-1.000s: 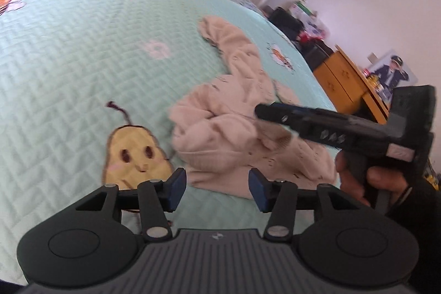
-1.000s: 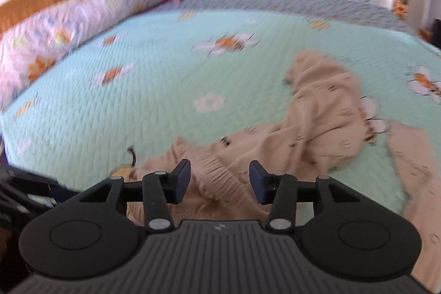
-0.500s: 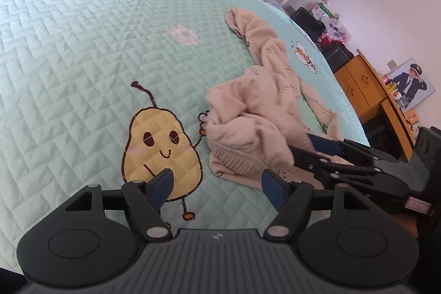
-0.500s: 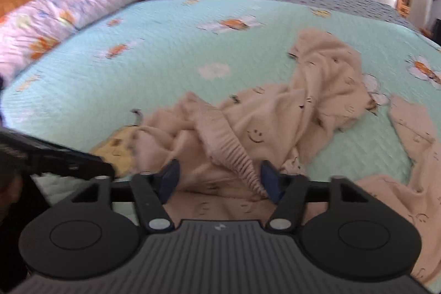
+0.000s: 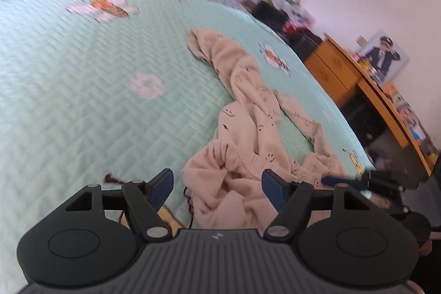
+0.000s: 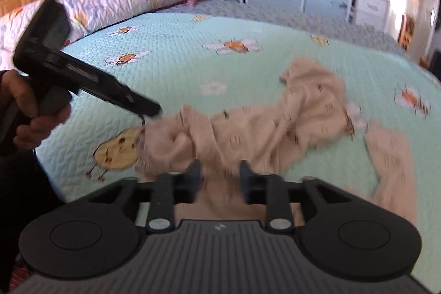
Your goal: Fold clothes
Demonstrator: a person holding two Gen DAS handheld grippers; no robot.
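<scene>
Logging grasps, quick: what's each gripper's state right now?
Left gripper: open, holding nothing.
Right gripper: open around the beige garment, not clamped.

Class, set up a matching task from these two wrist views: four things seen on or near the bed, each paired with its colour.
Things:
1. crumpled garment
2. quilt
3. cabinet
4. long pillow

Colours:
A. lilac with flowers
B. beige with small smiley faces
C. orange-yellow wood
D. mint green with bees

Pairs: 1-B, 2-D, 3-C, 4-A
</scene>
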